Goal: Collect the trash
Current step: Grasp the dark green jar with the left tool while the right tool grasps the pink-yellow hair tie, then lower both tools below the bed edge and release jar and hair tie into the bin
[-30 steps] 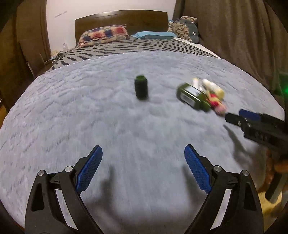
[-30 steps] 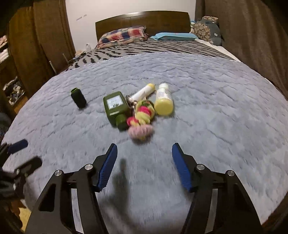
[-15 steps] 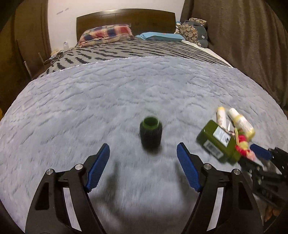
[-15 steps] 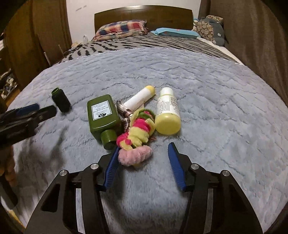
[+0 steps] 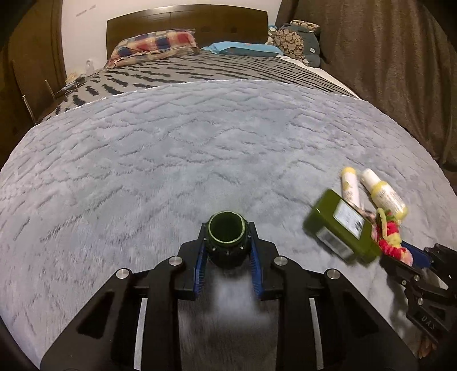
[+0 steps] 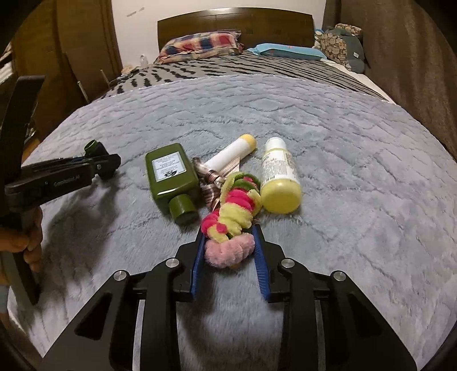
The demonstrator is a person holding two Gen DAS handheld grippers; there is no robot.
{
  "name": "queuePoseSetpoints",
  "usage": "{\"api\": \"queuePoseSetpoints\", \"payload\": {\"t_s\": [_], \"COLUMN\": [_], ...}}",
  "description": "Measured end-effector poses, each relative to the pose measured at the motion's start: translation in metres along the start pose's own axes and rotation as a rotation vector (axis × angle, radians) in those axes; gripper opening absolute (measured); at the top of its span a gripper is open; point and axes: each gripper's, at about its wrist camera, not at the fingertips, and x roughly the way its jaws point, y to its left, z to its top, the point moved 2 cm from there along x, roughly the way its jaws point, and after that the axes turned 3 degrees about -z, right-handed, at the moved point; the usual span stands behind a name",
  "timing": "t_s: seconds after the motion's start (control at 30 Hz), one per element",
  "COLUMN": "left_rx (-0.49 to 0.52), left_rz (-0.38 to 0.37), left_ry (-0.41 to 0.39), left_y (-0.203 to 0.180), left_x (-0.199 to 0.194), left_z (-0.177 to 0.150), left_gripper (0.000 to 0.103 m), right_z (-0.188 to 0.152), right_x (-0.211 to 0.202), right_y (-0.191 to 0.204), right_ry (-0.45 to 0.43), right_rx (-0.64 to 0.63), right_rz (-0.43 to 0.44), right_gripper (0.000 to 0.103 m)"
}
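Observation:
My left gripper point(image 5: 227, 242) is shut on a small dark green open-topped container point(image 5: 226, 228) that stands upright on the grey blanket point(image 5: 171, 159). It also shows in the right wrist view point(image 6: 94, 148). My right gripper point(image 6: 230, 237) is shut on the pink end of a fluffy pink, yellow and green scrunchie bundle point(image 6: 234, 211). Beside the bundle lie a green bottle point(image 6: 171, 178), a white tube with a yellow cap point(image 6: 231, 155), a yellow bottle point(image 6: 280, 177) and a striped wrapper point(image 6: 210, 182).
The blanket covers the foot of a bed with a striped sheet point(image 5: 200, 74), pillows point(image 5: 157, 45) and a wooden headboard point(image 5: 185, 25). A brown curtain point(image 5: 400, 71) hangs on the right. A wooden wardrobe point(image 6: 80, 57) stands on the left.
Both grippers moved forward and closed: the left on the small green container, the right on the pink end of the scrunchie bundle.

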Motion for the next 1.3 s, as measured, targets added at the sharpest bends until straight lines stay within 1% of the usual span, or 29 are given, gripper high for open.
{"api": "queuePoseSetpoints", "payload": {"t_s": [0.17, 0.5, 0.7, 0.87, 1.0, 1.1, 1.2, 1.3], "left_rx": [0.013, 0.034, 0.047, 0.043, 0.056, 0.067, 0.066, 0.053], "left_rz": [-0.012, -0.04, -0.062, -0.08, -0.085, -0.073, -0.084, -0.101], "left_ry": [-0.012, -0.042, -0.076, -0.102, -0.102, -0.088, -0.043, 0.024], "left_y": [-0.009, -0.036, -0.052, -0.062, -0.072, -0.079, -0.085, -0.088], "left_x": [-0.032, -0.112, -0.163, -0.197, -0.216, -0.22, -0.215, -0.198], "left_z": [-0.023, -0.087, -0.128, -0.161, -0.192, -0.215, -0.243, -0.267], "left_gripper": [0.024, 0.024, 0.024, 0.024, 0.024, 0.024, 0.024, 0.024], "right_z": [-0.015, -0.055, -0.083, -0.112, -0.138, -0.16, -0.18, -0.199], "right_x": [-0.027, -0.095, -0.133, -0.16, -0.175, -0.18, -0.176, -0.164], "right_y": [0.004, 0.013, 0.025, 0.035, 0.042, 0.046, 0.049, 0.053], "right_ry": [-0.015, -0.068, -0.093, -0.107, -0.104, -0.086, -0.051, 0.005], "right_rx": [0.002, 0.011, -0.002, -0.014, -0.017, -0.013, -0.012, -0.009], "right_rz": [0.016, 0.058, 0.088, 0.116, 0.138, 0.156, 0.165, 0.176], "right_gripper": [0.031, 0.031, 0.031, 0.031, 0.031, 0.031, 0.031, 0.031]}}
